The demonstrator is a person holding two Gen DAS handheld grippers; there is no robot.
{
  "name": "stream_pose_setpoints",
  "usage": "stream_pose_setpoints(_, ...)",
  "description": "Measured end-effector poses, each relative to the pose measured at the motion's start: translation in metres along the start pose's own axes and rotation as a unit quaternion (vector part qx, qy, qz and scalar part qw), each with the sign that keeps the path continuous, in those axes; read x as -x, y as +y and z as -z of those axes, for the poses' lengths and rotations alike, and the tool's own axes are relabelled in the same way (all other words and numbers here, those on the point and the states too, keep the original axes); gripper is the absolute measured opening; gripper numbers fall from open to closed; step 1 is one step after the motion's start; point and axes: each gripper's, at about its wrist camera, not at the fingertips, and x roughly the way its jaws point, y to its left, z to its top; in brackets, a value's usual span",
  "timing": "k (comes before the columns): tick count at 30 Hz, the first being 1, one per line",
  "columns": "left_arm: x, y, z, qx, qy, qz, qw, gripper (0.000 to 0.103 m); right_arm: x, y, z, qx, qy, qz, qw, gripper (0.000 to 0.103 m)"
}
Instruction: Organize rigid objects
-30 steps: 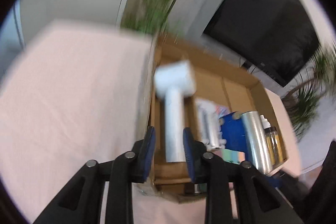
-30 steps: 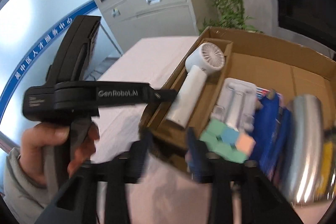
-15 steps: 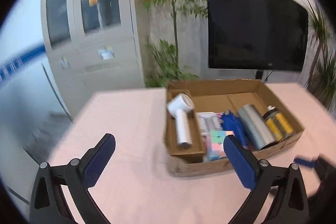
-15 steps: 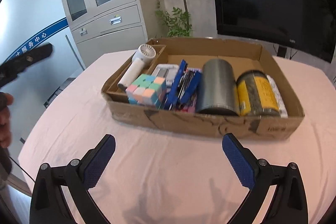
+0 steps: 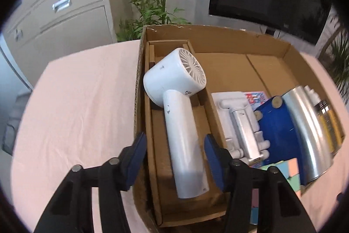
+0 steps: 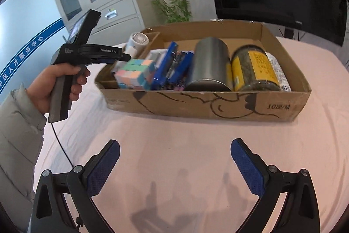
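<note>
My left claw [image 5: 173, 158] hangs spread, released, astride the white fan [image 5: 177, 110] lying in the cardboard box [image 5: 218, 36]; my right claw [image 6: 174, 169] gapes empty over the pink surface [image 6: 196, 145]. Everything visible looks boxed; little seems left.

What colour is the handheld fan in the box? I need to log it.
White, body and handle alike; the handheld fan shows best in the left wrist view.

Left wrist close above cardboard box [image 5: 218, 34]; right wrist farther back; both share box.
</note>
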Motion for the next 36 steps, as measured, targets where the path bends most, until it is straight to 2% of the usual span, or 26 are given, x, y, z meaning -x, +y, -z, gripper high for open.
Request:
stream_pose_setpoints(2,0.002,-0.001,-0.001,-0.006,0.006,-0.024,0.9997,0.032,-0.005,-0.004,-0.001,-0.005,0.005,-0.006,1.0,0.102)
stream_pose_setpoints(3,0.004,-0.001,-0.002,-0.006,0.01,-0.007,0.9999,0.025,-0.009,-0.005,-0.002,-0.008,0.009,-0.013,1.0,0.102)
stream_pose_setpoints(8,0.008,-0.016,0.001,-0.036,0.025,-0.053,0.9977,0.022,-0.017,0.001,-0.001,-0.003,0.02,-0.039,0.999,0.102)
stream_pose_setpoints(10,0.011,-0.023,0.003,-0.054,0.025,-0.073,0.9956,0.015,-0.017,0.002,0.0,-0.002,0.019,-0.048,0.999,0.102)
stream_pose_setpoints(12,0.014,-0.036,0.005,-0.083,0.017,-0.11,0.9904,0.002,-0.017,0.0,0.003,-0.003,0.017,-0.05,0.999,0.102)
stream_pose_setpoints(13,0.014,-0.045,0.007,-0.098,0.018,-0.125,0.987,0.002,-0.017,-0.002,0.004,-0.007,0.018,-0.049,0.999,0.102)
stream_pose_setpoints(14,0.012,-0.049,0.009,-0.102,0.023,-0.125,0.9866,0.003,-0.016,-0.003,0.005,-0.012,0.018,-0.048,0.999,0.102)
stream_pose_setpoints(17,0.012,-0.05,0.011,-0.075,0.022,-0.118,0.9899,0.014,-0.016,-0.009,0.008,-0.024,0.019,-0.047,0.998,0.102)
stream_pose_setpoints(19,0.024,-0.044,0.014,-0.042,0.005,-0.094,0.9946,0.05,-0.011,-0.009,0.009,-0.021,0.016,-0.045,0.999,0.102)
stream_pose_setpoints(20,0.04,-0.041,0.019,-0.018,-0.018,-0.077,0.9967,0.058,-0.009,-0.008,0.009,-0.02,0.014,-0.042,0.999,0.102)
stream_pose_setpoints(22,0.072,-0.039,0.03,0.019,-0.066,-0.061,0.9957,0.081,-0.002,-0.007,0.01,-0.015,0.007,-0.032,0.999,0.102)
stream_pose_setpoints(24,0.116,-0.046,0.054,0.048,-0.133,-0.061,0.9881,0.086,0.007,-0.003,0.009,-0.004,-0.01,-0.011,1.0,0.102)
stream_pose_setpoints(26,0.146,-0.061,0.078,0.066,-0.163,-0.07,0.982,0.092,0.017,0.004,0.008,0.012,-0.032,0.014,0.999,0.102)
stream_pose_setpoints(31,0.176,-0.115,0.133,0.048,-0.165,-0.063,0.9832,0.092,0.039,0.009,0.007,0.031,-0.076,0.068,0.994,0.102)
stream_pose_setpoints(33,0.179,-0.13,0.148,0.05,-0.163,-0.067,0.983,0.092,0.048,0.004,0.007,0.028,-0.083,0.087,0.992,0.102)
stream_pose_setpoints(36,0.183,-0.146,0.16,0.043,-0.165,-0.052,0.9839,0.092,0.061,0.0,0.008,0.026,-0.088,0.103,0.99,0.102)
